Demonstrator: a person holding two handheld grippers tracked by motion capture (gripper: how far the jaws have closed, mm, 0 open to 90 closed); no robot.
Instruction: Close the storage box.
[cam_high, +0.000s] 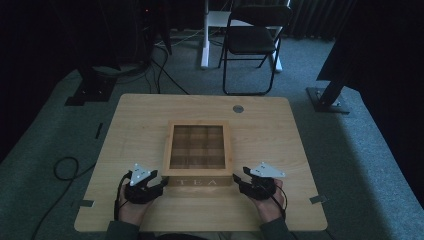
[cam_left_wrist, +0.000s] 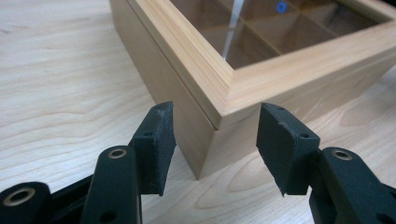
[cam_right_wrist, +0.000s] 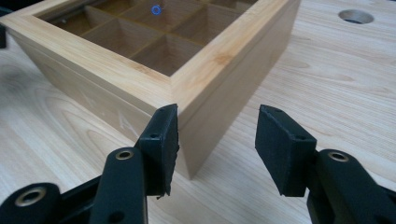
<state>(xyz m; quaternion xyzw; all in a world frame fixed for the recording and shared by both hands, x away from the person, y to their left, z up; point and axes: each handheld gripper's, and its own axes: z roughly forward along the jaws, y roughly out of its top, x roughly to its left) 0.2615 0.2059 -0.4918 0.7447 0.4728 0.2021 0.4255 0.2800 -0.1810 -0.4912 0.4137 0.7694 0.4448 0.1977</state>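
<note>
High view: fixed above the person's edge of the table (cam_high: 150, 107), facing forward and down; takes in the whole tabletop, the tea box (cam_high: 199, 154) at its middle, with floor and a folding chair (cam_high: 252, 40) beyond the box. Left gripper view: rides low, just off the table, very near the box's (cam_left_wrist: 224, 88) near left corner, looking along its own jaws up and across the glass lid. Right gripper view: same low height, very near the box's (cam_right_wrist: 187, 84) near right corner, facing across the lid toward a round hole (cam_right_wrist: 356, 16) in the table (cam_right_wrist: 336, 84) past the box. All three views share the box, its lid and the wood around it; that hole (cam_high: 238, 108) also shows in the high view beyond the box.
</note>
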